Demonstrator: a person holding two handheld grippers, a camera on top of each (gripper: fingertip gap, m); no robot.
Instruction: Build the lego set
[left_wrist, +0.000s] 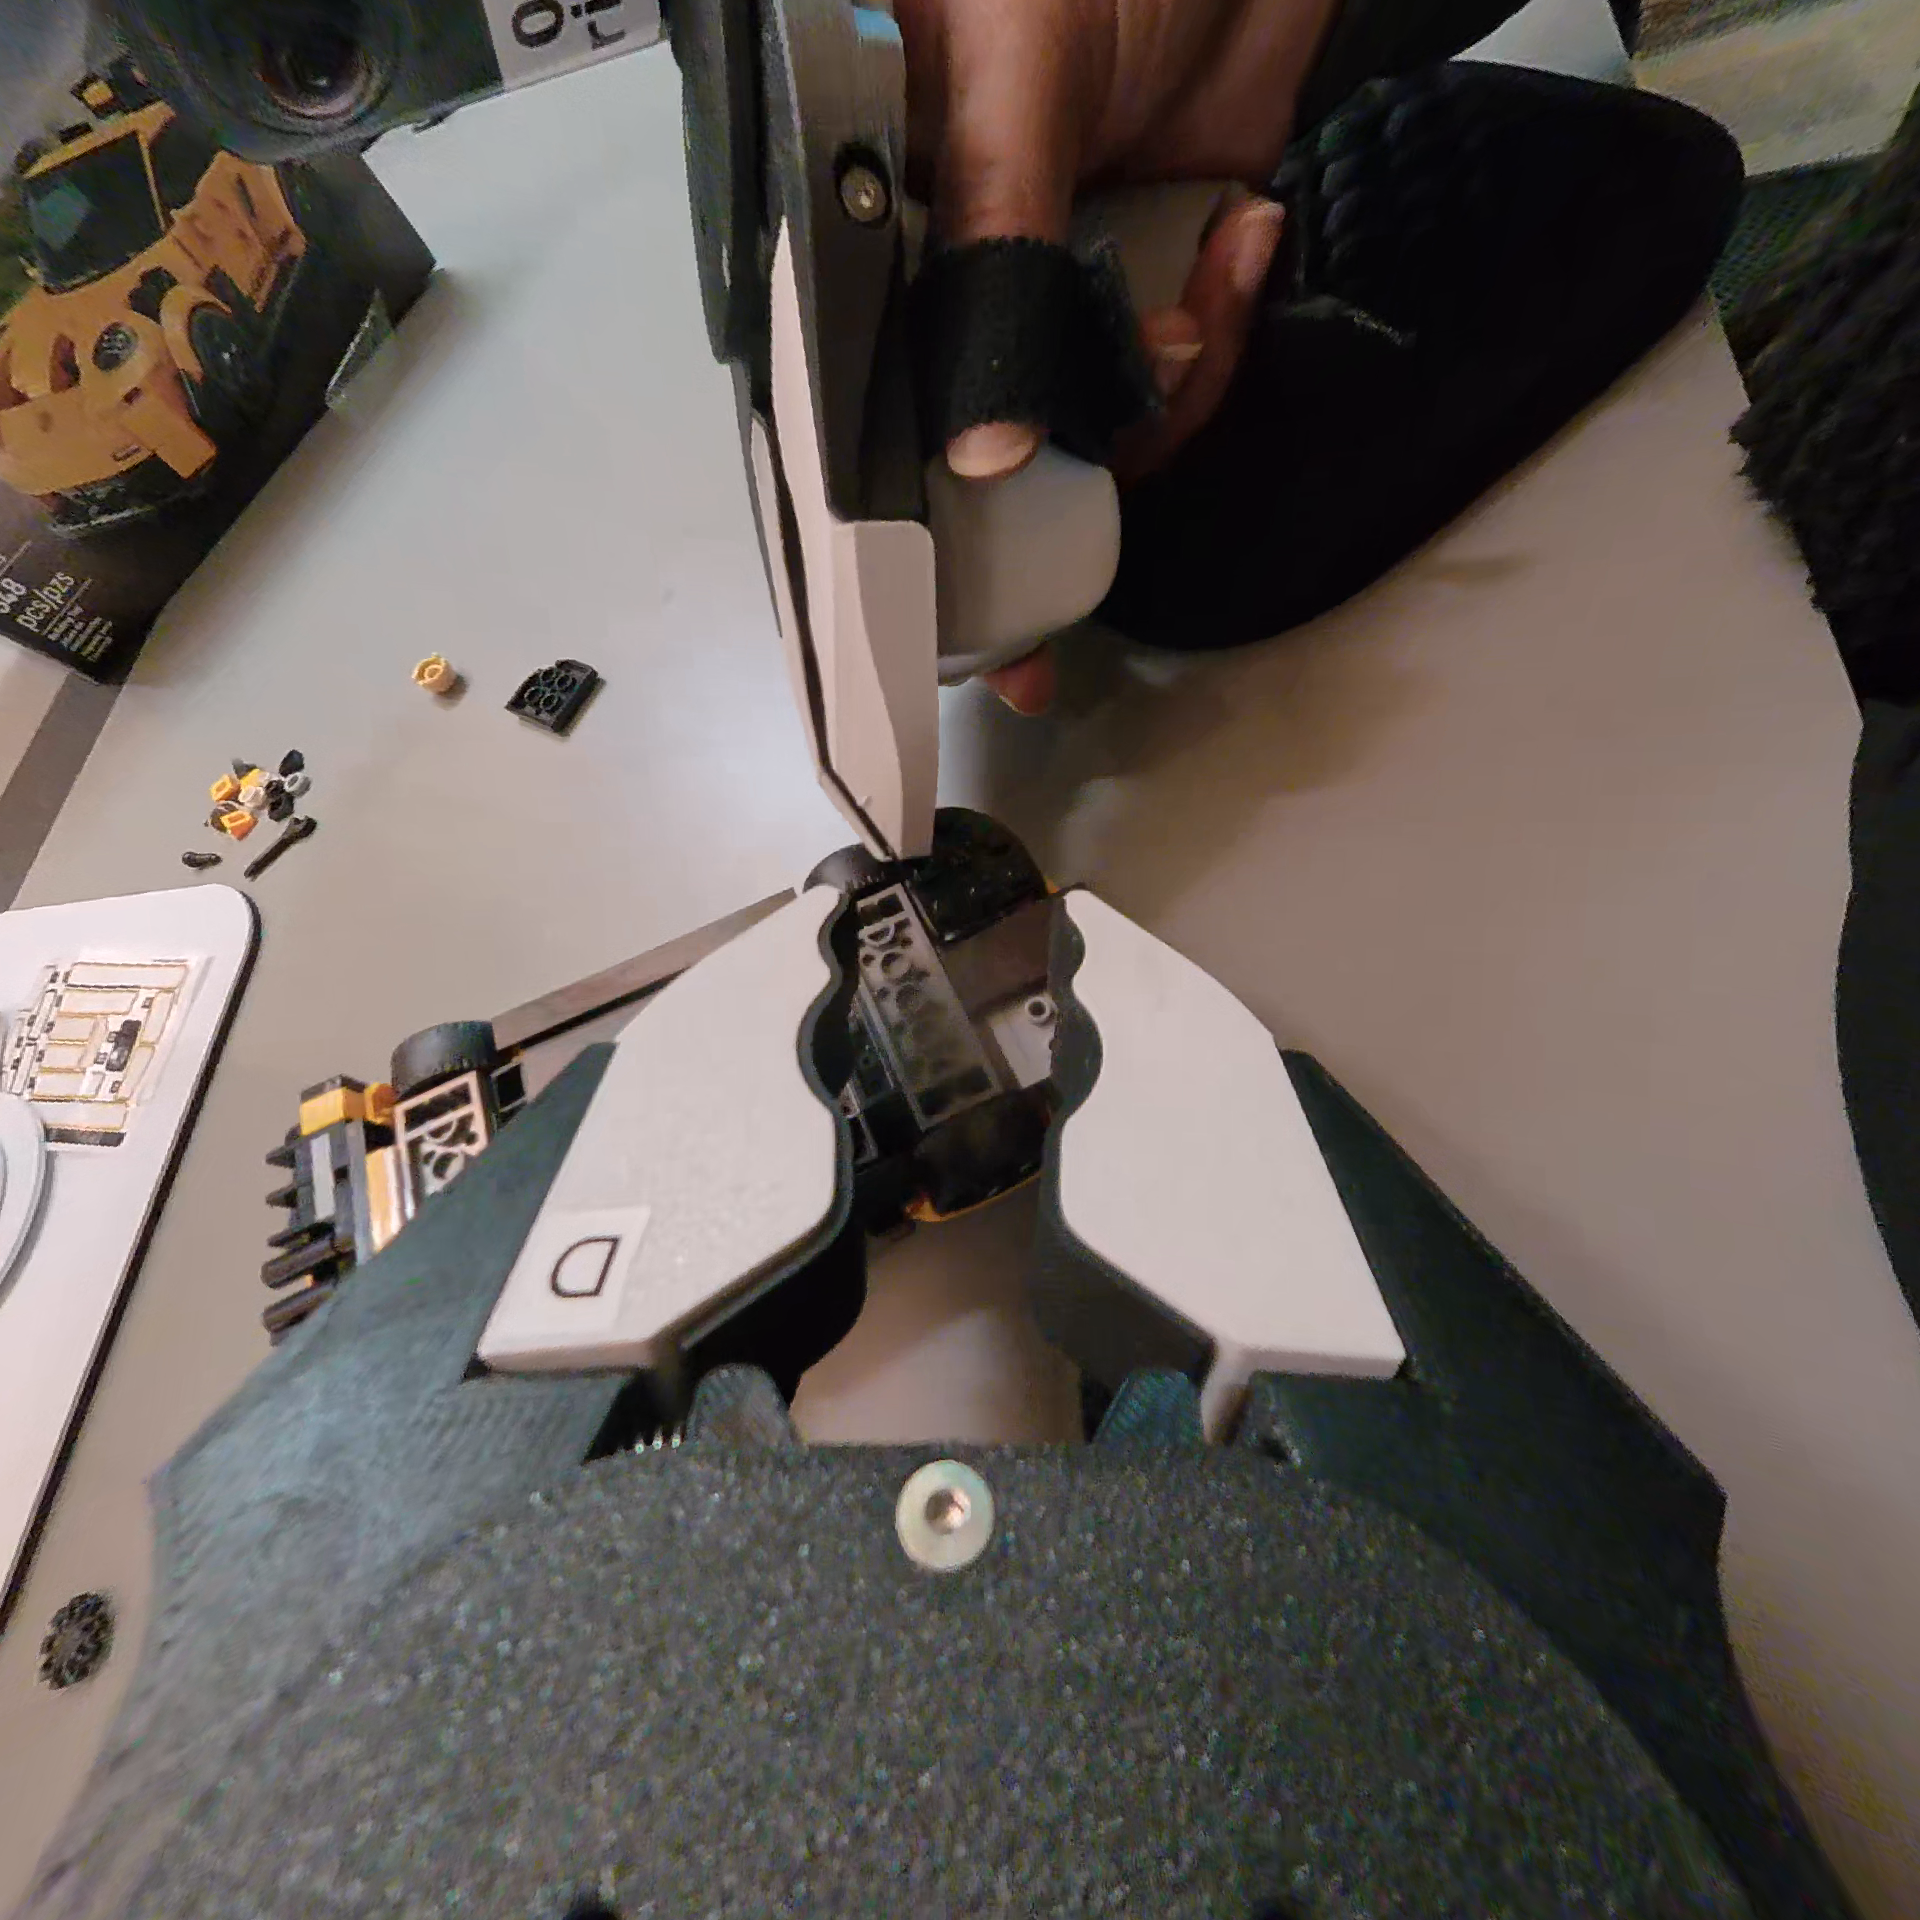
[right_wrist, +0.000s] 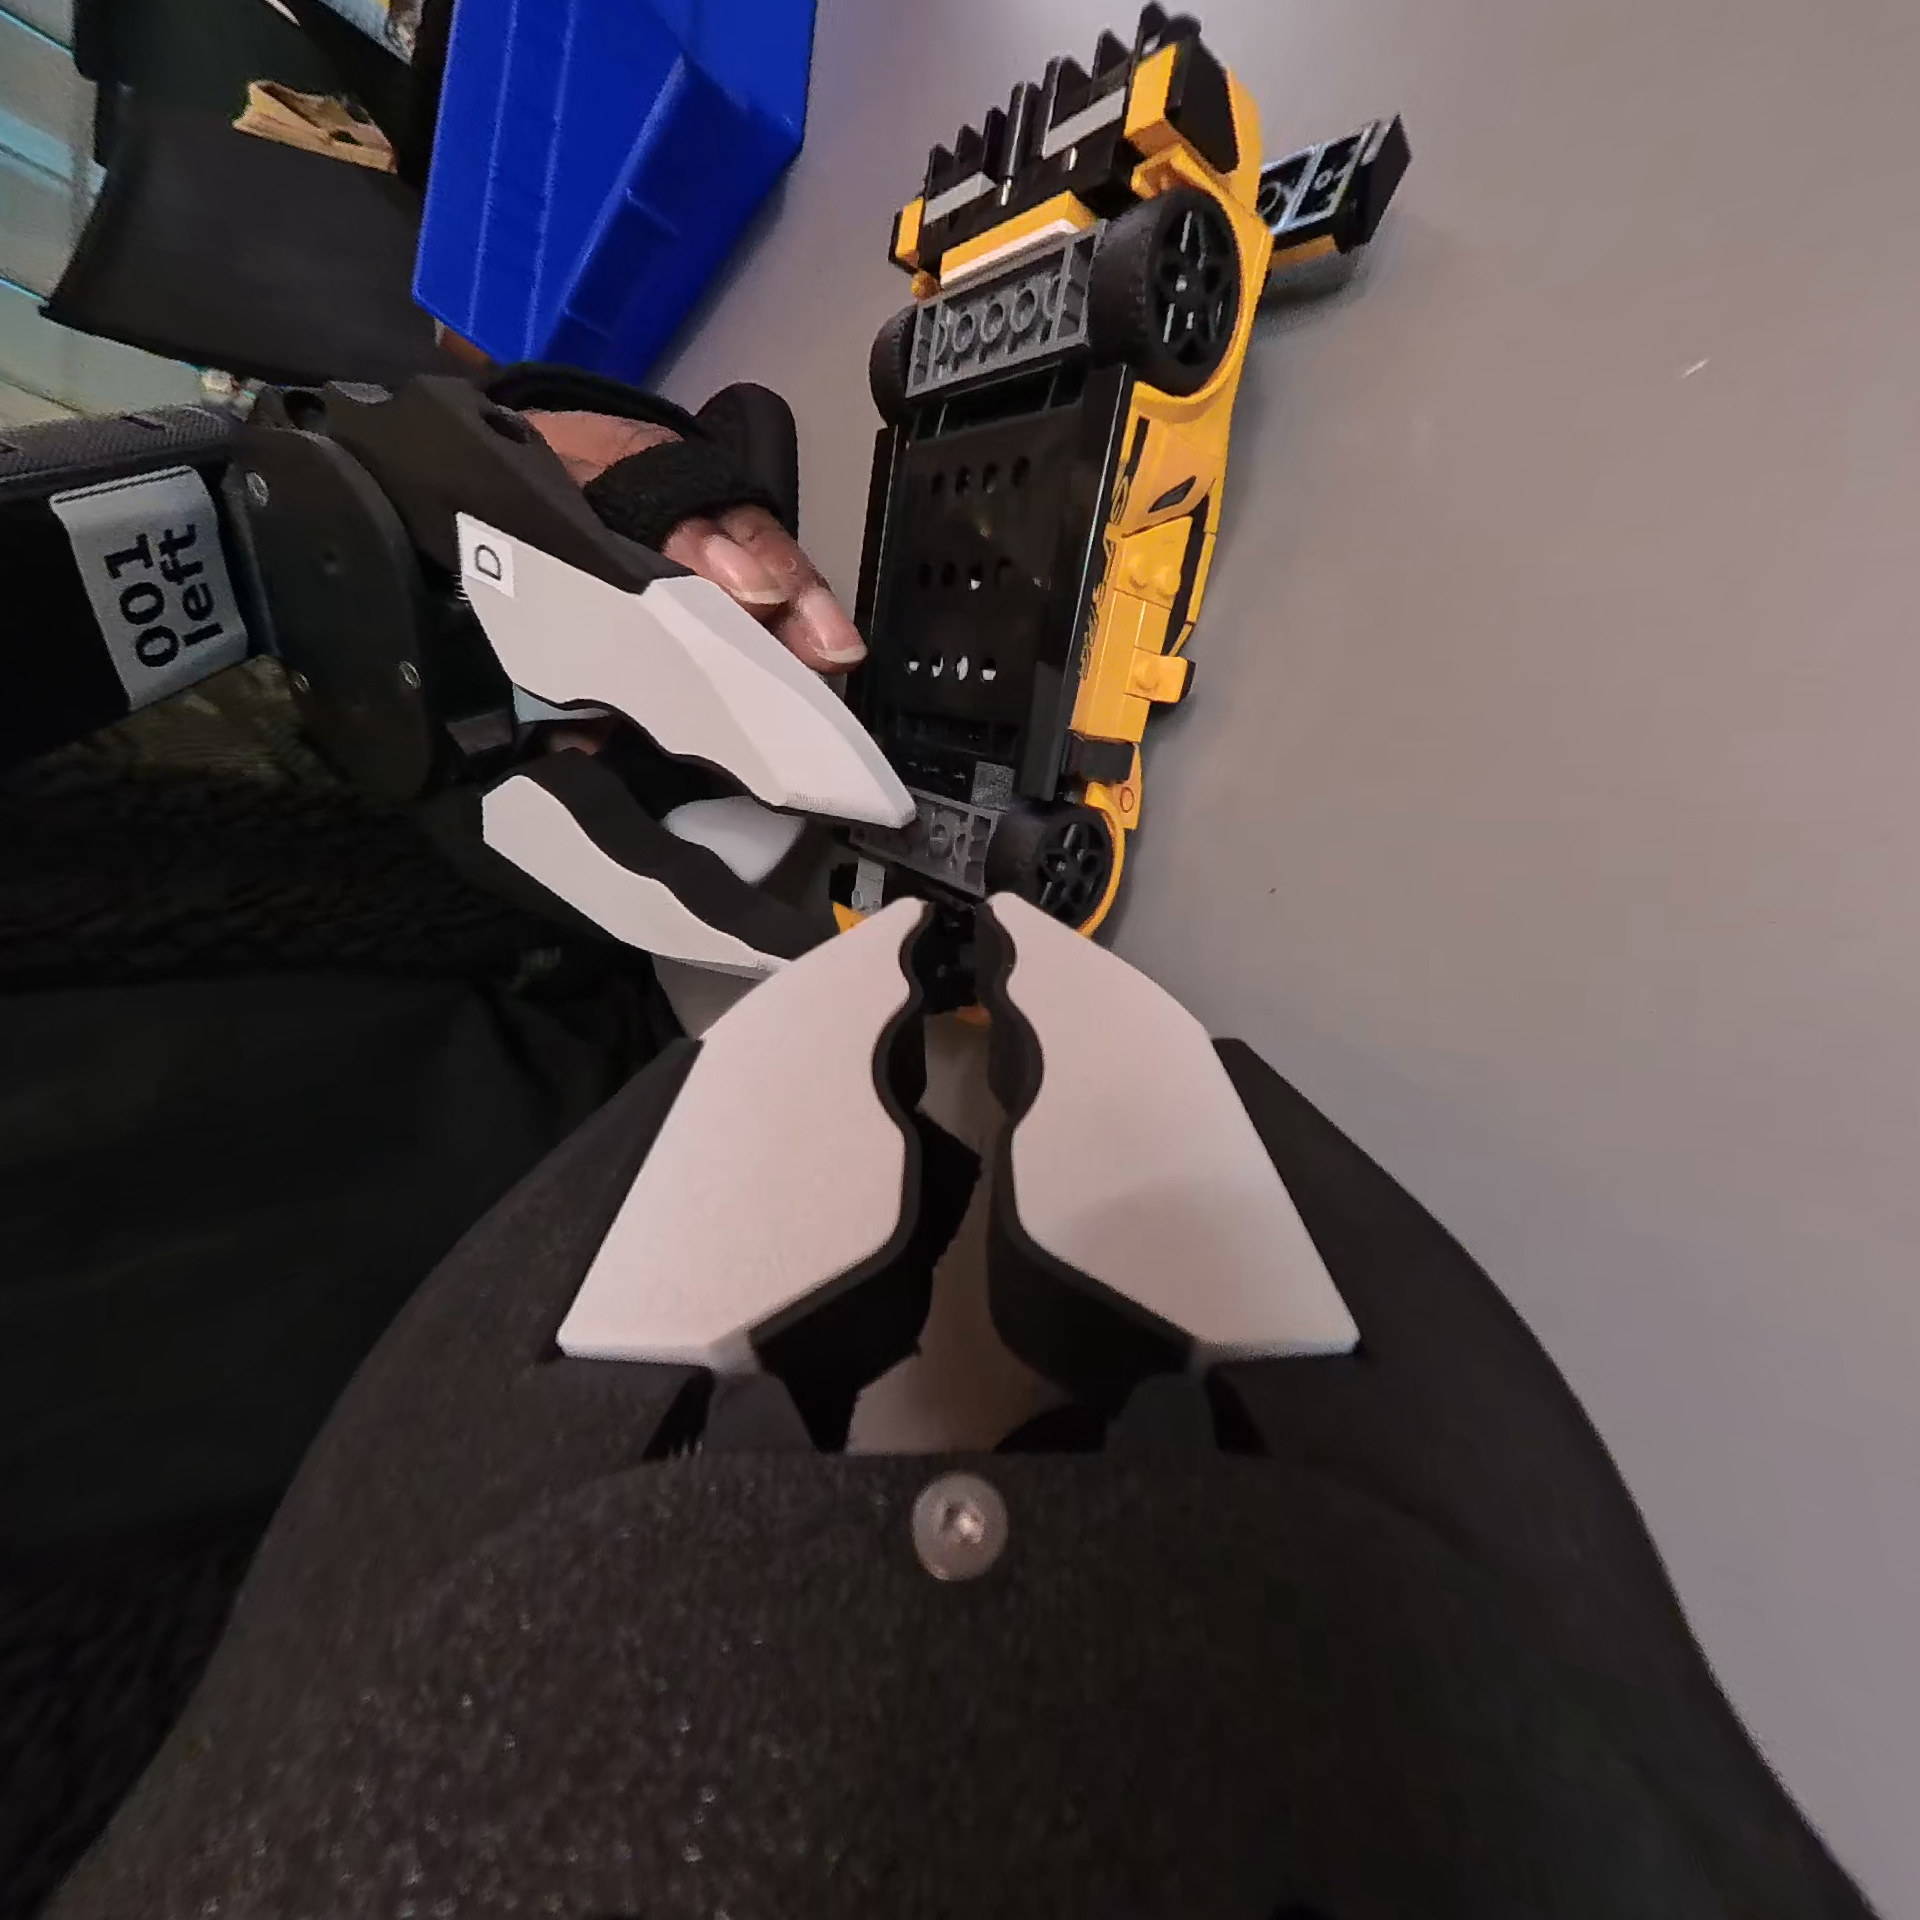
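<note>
The yellow and black lego car (right_wrist: 997, 582) lies on the grey table (right_wrist: 1558, 727) with its black underside facing me. My left gripper (left_wrist: 940, 914) is shut on the car's front end (left_wrist: 935, 1008); in the right wrist view it (right_wrist: 842, 883) comes in from the left. My right gripper (right_wrist: 956, 909) is shut on a small black piece (right_wrist: 951, 961) at the car's front, next to a front wheel (right_wrist: 1065, 857). In the left wrist view it (left_wrist: 899, 842) comes down from above, its tips touching the front of the car. The car's rear (left_wrist: 353, 1164) shows left of my left fingers.
The lego box (left_wrist: 135, 312) stands far left. Loose small pieces (left_wrist: 260, 800), a tan round piece (left_wrist: 436, 673) and a black piece (left_wrist: 556, 686) lie on the table. A white board with a sticker sheet (left_wrist: 104, 1039) is at the left. A blue bin (right_wrist: 613, 177) stands behind the car. My two grippers' fingertips are within a few centimetres of each other.
</note>
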